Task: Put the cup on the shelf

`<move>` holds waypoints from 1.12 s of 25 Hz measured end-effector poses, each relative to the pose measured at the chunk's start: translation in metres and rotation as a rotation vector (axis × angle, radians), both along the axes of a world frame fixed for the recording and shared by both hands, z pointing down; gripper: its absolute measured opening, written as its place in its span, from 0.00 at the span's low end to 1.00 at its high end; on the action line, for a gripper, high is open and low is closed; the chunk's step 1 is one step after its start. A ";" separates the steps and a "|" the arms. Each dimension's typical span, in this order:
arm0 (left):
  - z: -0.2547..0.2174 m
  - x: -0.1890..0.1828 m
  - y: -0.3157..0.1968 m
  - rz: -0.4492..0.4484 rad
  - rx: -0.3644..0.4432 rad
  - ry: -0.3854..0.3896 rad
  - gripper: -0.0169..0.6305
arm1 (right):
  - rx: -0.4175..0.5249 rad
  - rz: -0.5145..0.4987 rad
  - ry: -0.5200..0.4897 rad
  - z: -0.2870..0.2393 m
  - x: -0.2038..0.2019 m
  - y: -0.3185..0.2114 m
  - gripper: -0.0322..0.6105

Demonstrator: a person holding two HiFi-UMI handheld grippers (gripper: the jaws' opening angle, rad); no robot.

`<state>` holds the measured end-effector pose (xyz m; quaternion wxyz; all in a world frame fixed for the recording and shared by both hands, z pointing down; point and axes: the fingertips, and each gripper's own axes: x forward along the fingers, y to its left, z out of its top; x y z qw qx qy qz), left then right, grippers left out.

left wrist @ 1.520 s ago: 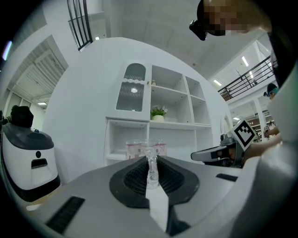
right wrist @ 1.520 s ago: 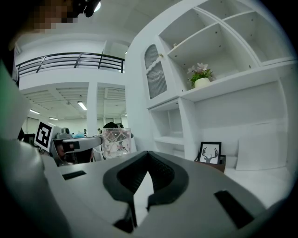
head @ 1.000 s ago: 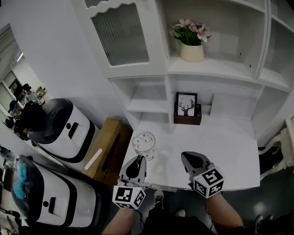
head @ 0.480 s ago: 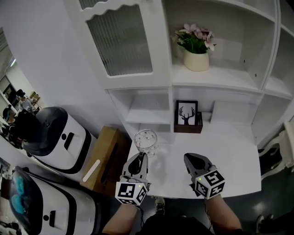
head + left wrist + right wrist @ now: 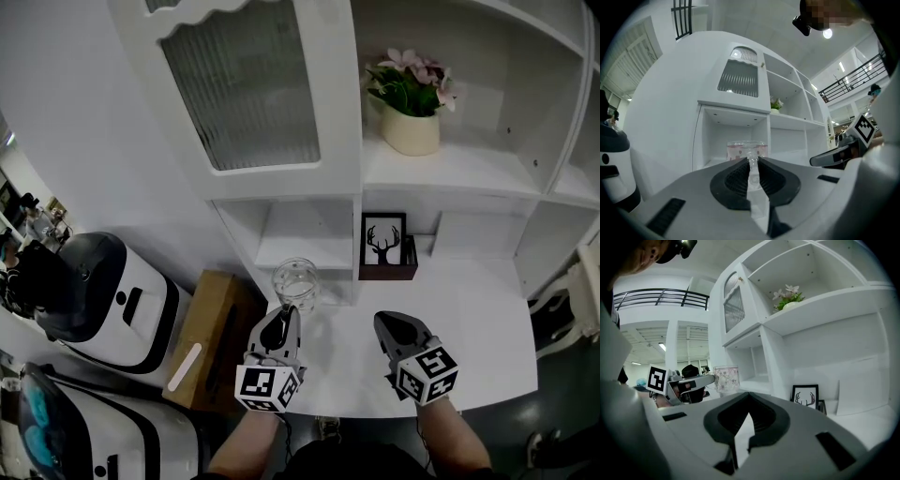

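Where the counter's (image 5: 469, 309) near edge runs under the head camera, both grippers sit side by side over it, well apart. The left gripper (image 5: 286, 315) is toward the near left corner and the right gripper (image 5: 382, 321) is near the middle of that edge. The left one's jaws are pinched on a clear part of the cup (image 5: 295, 281) — it looks like the handle — with the glass body upright just beyond the tips. The right one's jaws are pressed together at the tips with nothing between them.

The cup is clear glass with a pale pink pattern round it. It is near the counter's left edge, toward the back, in front of the low shelf (image 5: 295, 239) compartment. Whether its base touches the counter cannot be told.

Off the left edge, lower down, stands a brown wooden box (image 5: 211, 328). At the back edge, about the middle, a framed deer picture (image 5: 382, 239) stands upright. Above it — one level up — sits a cream pot of pink flowers (image 5: 411, 127). Left of the pot is a ribbed glass cabinet door (image 5: 244, 84).
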<state>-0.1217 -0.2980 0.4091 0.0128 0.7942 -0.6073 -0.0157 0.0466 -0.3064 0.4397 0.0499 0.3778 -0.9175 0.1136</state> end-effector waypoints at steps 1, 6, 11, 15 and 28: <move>0.001 -0.003 -0.006 0.003 0.000 0.000 0.08 | -0.004 0.006 0.002 0.002 -0.002 -0.004 0.05; 0.007 -0.014 -0.035 0.021 0.001 -0.004 0.08 | -0.019 0.035 0.010 0.009 -0.009 -0.022 0.05; 0.011 -0.023 -0.063 0.038 0.004 -0.015 0.08 | -0.029 0.066 0.014 0.014 -0.014 -0.037 0.05; 0.013 -0.031 -0.084 0.047 0.005 -0.008 0.08 | -0.031 0.093 0.019 0.015 -0.016 -0.048 0.05; 0.023 -0.036 -0.136 0.099 -0.021 -0.002 0.08 | -0.057 0.167 0.031 0.024 -0.021 -0.068 0.05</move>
